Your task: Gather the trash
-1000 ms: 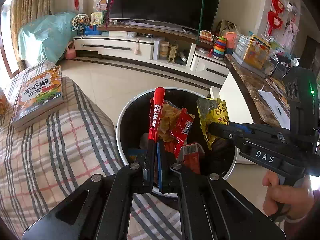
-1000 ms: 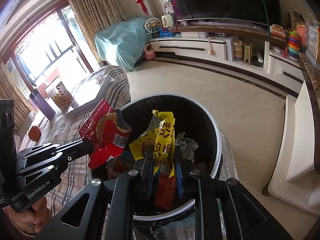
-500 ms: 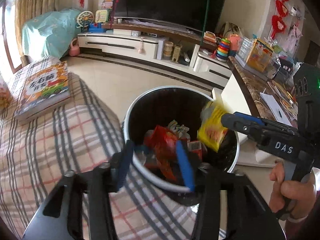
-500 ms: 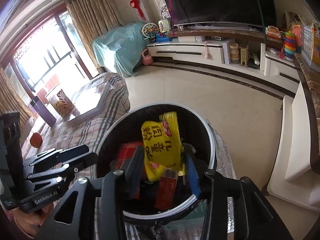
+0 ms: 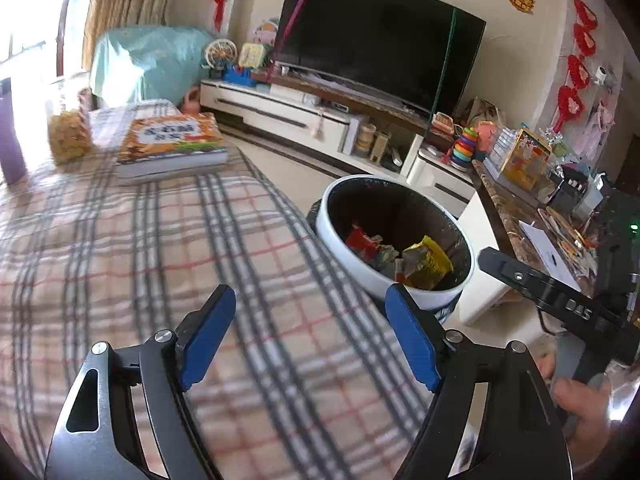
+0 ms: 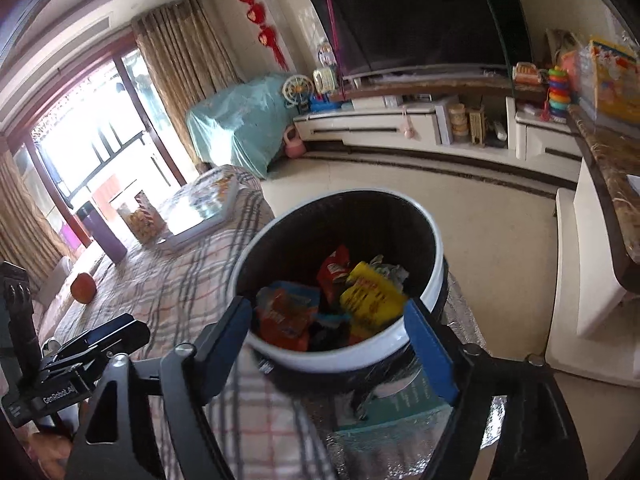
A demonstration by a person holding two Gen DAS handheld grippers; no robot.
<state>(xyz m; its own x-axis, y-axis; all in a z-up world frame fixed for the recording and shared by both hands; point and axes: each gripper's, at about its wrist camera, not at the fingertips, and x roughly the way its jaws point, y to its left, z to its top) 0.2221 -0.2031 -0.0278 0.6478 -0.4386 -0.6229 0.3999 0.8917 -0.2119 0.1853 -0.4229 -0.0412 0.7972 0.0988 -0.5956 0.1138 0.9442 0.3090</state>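
A round white-rimmed bin (image 5: pixel 360 268) (image 6: pixel 434 284) with a dark liner stands beside the plaid-covered table (image 5: pixel 120 260). Inside it lie a yellow snack wrapper (image 5: pixel 430 258) (image 6: pixel 370 292), a red wrapper (image 5: pixel 360 240) (image 6: pixel 334 268) and an orange packet (image 6: pixel 286 312). My left gripper (image 5: pixel 310 320) hovers over the plaid cloth left of the bin, jaws opening, nothing between them. My right gripper (image 6: pixel 330 328) hangs at the bin's near rim, jaws opening and empty. In the left wrist view the right gripper (image 5: pixel 540 284) shows at the right, held by a hand (image 5: pixel 580 404).
A thick picture book (image 5: pixel 172 144), a jar of snacks (image 5: pixel 68 136) and a purple cup (image 6: pixel 106 236) sit on the far part of the table; an orange fruit (image 6: pixel 83 287) lies near its left edge. A TV stand (image 5: pixel 288 116) runs along the wall. A teal packet (image 6: pixel 400 404) lies on foil by the bin's base.
Both grippers have opened and dropped their wrappers into the bin. The left gripper has swung left over the plaid cloth; the right one has pulled back from over the bin.
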